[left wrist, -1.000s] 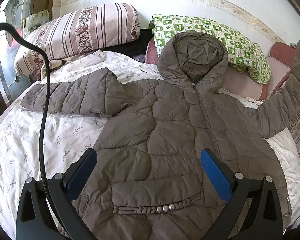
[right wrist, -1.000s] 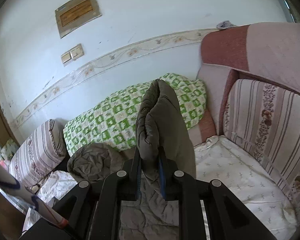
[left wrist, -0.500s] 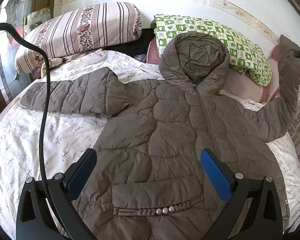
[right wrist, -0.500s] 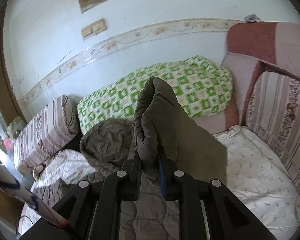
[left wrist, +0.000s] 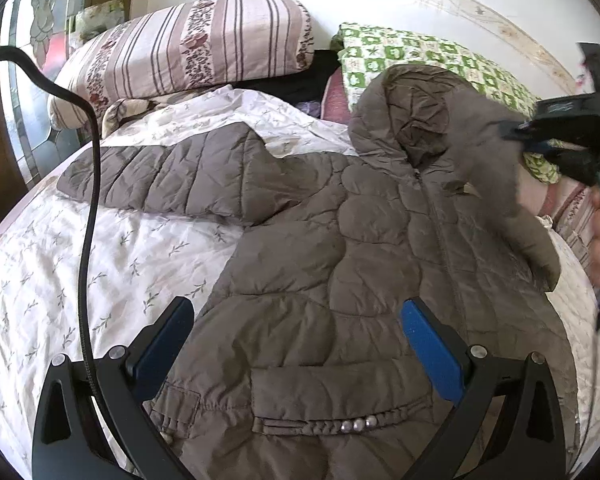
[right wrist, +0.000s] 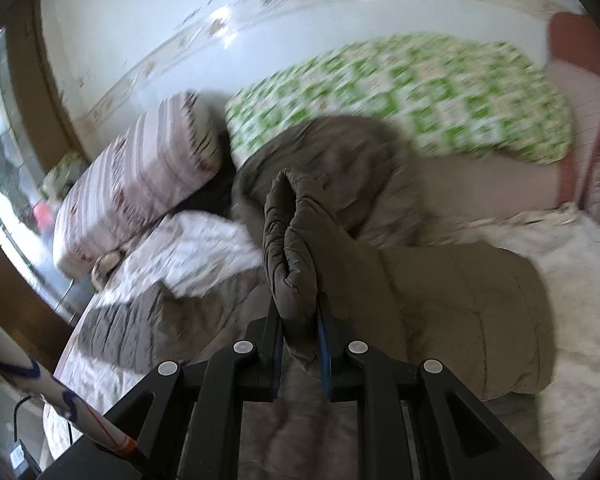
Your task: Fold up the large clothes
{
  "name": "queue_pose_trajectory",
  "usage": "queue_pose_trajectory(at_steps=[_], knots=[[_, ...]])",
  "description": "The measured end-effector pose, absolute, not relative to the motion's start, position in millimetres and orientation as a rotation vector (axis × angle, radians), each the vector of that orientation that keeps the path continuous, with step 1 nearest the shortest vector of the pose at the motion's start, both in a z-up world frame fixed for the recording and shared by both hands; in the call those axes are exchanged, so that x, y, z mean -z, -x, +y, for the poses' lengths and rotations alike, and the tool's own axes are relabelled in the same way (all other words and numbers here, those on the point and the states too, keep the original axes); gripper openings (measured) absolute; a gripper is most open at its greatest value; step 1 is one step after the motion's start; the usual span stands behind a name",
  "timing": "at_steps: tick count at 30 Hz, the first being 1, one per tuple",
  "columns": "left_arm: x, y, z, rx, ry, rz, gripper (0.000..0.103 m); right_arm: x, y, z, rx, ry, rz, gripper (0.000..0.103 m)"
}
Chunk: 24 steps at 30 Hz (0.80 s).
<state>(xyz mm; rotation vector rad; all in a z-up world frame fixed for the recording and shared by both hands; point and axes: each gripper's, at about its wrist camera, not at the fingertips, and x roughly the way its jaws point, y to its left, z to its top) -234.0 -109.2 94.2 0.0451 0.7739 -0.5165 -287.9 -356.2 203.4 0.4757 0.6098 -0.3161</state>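
A grey-brown quilted hooded jacket (left wrist: pixel 340 264) lies front up on the bed, its left sleeve (left wrist: pixel 172 172) spread out flat. My left gripper (left wrist: pixel 296 336) is open and empty, hovering over the jacket's lower front. My right gripper (right wrist: pixel 300 336) is shut on the cuff of the right sleeve (right wrist: pixel 292 248) and holds it lifted over the jacket's body; the sleeve (left wrist: pixel 496 168) arches in front of the hood (left wrist: pixel 416 108). The right gripper (left wrist: pixel 572 136) shows blurred at the right edge of the left wrist view.
The bed has a white floral sheet (left wrist: pixel 100 264). A striped pillow (left wrist: pixel 188 44) and a green checked pillow (left wrist: pixel 428 56) lie at the head by the wall. A black cable (left wrist: pixel 90 184) hangs at the left. A pink padded side (right wrist: pixel 580 40) is at the right.
My right gripper has carried the right sleeve up and leftward, from stretched out at the side to over the jacket near the hood. The left gripper has barely moved.
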Motion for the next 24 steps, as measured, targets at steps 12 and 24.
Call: queue_pose_trajectory(at_steps=[12, 24], knots=[[-82.2, 217.2, -106.1, 0.477, -0.037, 0.826, 0.103, -81.2, 204.9, -287.3, 0.201, -0.46, 0.84, 0.038], [-77.0, 219.7, -118.0, 0.489, -0.06, 0.848, 0.103, -108.3, 282.5, -382.1, 0.489, -0.415, 0.748, 0.072]])
